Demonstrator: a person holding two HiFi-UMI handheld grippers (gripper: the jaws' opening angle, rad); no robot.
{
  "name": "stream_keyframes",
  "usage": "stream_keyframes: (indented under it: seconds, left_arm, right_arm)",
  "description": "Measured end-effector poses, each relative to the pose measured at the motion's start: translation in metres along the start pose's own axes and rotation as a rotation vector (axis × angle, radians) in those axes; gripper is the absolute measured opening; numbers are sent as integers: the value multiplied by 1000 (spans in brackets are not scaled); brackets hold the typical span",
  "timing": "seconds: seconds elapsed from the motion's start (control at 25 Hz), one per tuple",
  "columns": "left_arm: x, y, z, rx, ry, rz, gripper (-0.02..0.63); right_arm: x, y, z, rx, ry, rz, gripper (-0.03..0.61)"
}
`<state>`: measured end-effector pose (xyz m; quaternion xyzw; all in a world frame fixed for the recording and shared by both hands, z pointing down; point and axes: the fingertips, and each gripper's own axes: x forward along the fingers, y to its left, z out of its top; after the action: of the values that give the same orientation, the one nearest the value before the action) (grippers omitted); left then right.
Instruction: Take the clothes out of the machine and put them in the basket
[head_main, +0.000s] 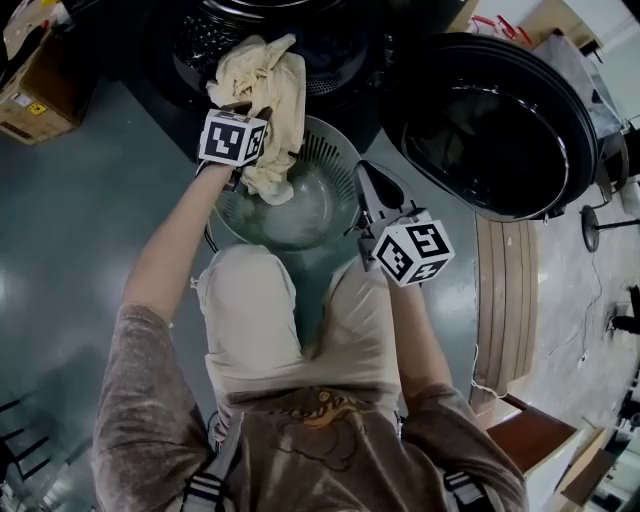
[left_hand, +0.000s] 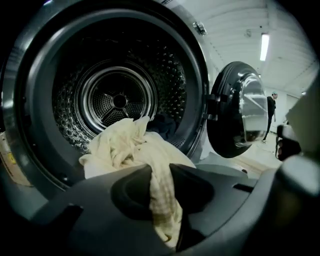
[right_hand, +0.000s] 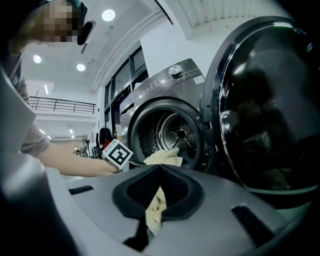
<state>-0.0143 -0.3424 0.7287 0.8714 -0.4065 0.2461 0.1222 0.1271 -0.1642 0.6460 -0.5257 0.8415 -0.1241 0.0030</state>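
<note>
One cream cloth (head_main: 262, 95), soft, crumpled and loosely woven, bunches at the tips of the left tongs (left_hand: 160, 175), which are clenched on it, its tail drooping below them; just beyond them gapes one washer's round, perforated steel drum (left_hand: 120, 100); beneath them sits one round, slotted plastic basket (head_main: 335, 140); the right tongs (right_hand: 160, 170), jaws together, hover over its rim.

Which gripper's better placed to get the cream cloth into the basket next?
Left. The jaws of the left gripper pinch the cream cloth, which hangs over the basket. The right gripper sits at the basket's rim, off to the side.
</note>
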Motion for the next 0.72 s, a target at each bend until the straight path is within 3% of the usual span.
stream_keyframes:
  seconds: [0.44,0.72]
  left_arm:
    - [-88,-74,2,16,-14,-152,94]
    - [-117,-111,-22,108,39,-234,95]
  right_arm:
    - [0,17,4,-21,7,74,-3]
    - [4,25,4,-38,15,108,-3]
